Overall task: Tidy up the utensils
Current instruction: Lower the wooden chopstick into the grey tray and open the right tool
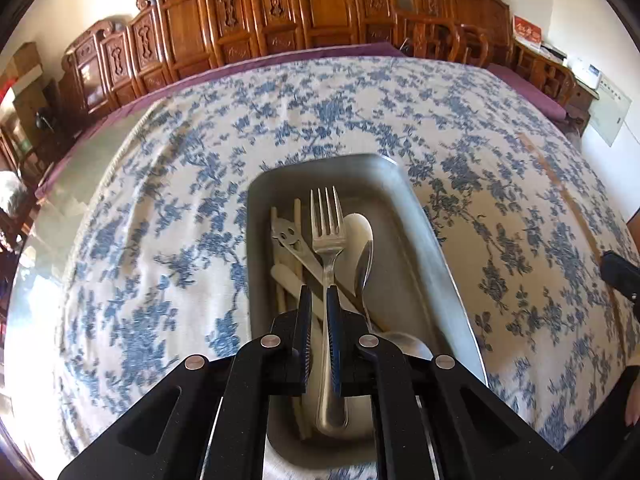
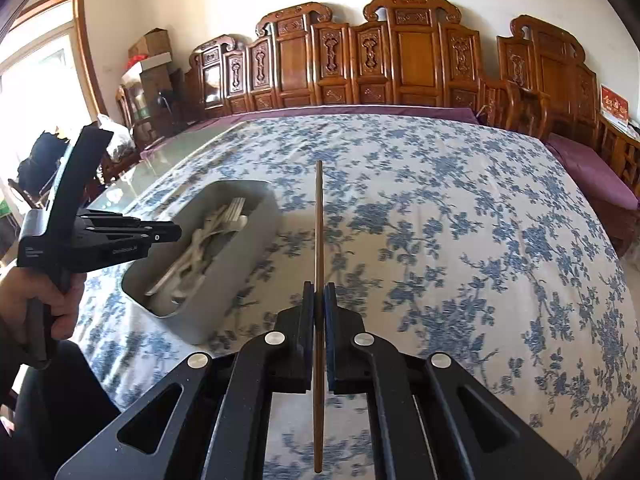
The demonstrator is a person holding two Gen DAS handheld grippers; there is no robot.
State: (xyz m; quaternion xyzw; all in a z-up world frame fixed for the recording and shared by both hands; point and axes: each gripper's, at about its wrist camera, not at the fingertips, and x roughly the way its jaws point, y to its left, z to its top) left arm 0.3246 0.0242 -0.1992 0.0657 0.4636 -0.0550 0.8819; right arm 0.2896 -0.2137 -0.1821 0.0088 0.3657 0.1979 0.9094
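Observation:
In the left wrist view my left gripper (image 1: 319,294) hangs over a grey metal tray (image 1: 436,264). A steel fork (image 1: 328,236) lies between its pads, tines pointing away; the left pad stands a little off the handle. The tray also holds a spoon (image 1: 365,268), a smiley-faced steel utensil (image 1: 288,240), pale chopsticks and a white spoon. In the right wrist view my right gripper (image 2: 319,294) is shut on a brown chopstick (image 2: 319,216), held above the cloth right of the tray (image 2: 236,280). The left gripper (image 2: 160,234) shows there over the tray.
The table carries a blue-flowered white cloth (image 2: 460,220) with a glass edge bare at the left (image 1: 60,184). Carved wooden chairs (image 2: 400,56) line the far side. A dark object (image 1: 618,276) lies at the table's right edge.

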